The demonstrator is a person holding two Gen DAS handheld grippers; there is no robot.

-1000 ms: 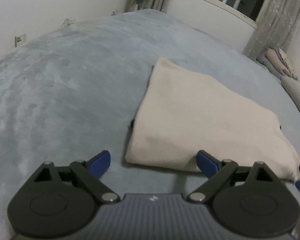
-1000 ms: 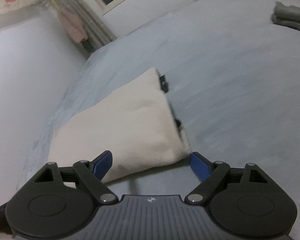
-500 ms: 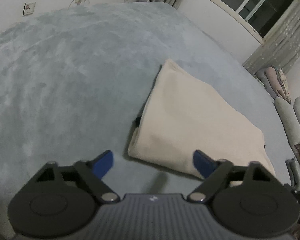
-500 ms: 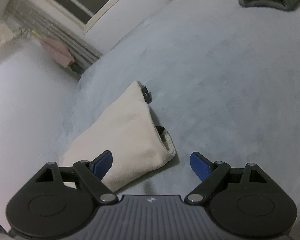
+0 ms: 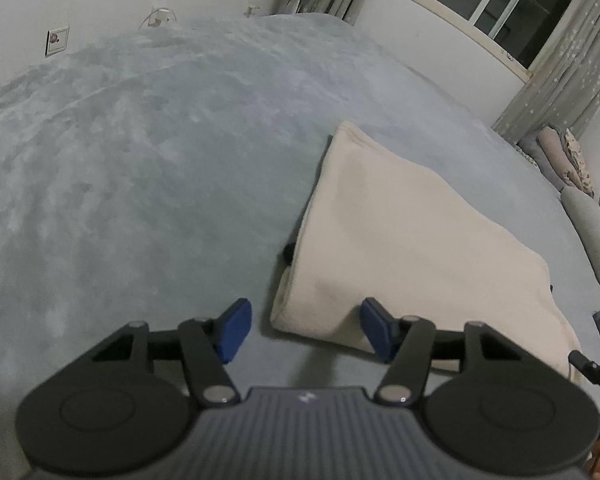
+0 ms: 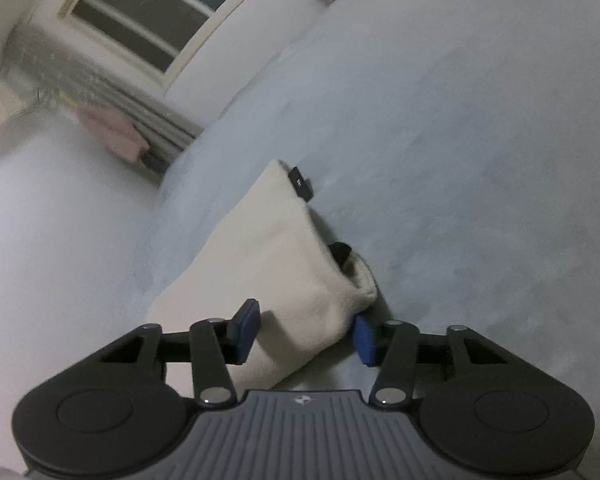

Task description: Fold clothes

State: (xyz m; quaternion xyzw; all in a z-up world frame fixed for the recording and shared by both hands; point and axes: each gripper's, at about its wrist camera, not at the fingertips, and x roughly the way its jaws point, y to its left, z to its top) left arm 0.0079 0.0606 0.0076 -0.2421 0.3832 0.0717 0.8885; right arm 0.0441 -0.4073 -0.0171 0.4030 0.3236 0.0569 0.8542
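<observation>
— Clothes? A folded cream garment (image 5: 412, 240) lies on the bed (image 5: 140, 180), dark tag (image 6: 301, 183) half hidden.

— Left tongs (image 5: 306, 330) and right tongs (image 6: 305, 332) have narrowed since before, straddling its near corners; grip unclear.

Left gripper (image 5: 306, 330): tilted steeply downward, black linkage arms spread, blue-padded fingers (image 5: 233, 330) apart. Jaws have just been closing and stand partly closed; the near corner of the cream garment (image 5: 400, 240) lies between them, with the 3 o'clock pad on the cloth and the 9 o'clock pad clear of it.

Right gripper (image 6: 306, 332): pointed less steeply down, rolled so the view sits tilted. Jaws have just been closing, now about half shut, both pads at the garment's near corner, one on top at 9 o'clock, one touching its edge at 3 o'clock.
</observation>
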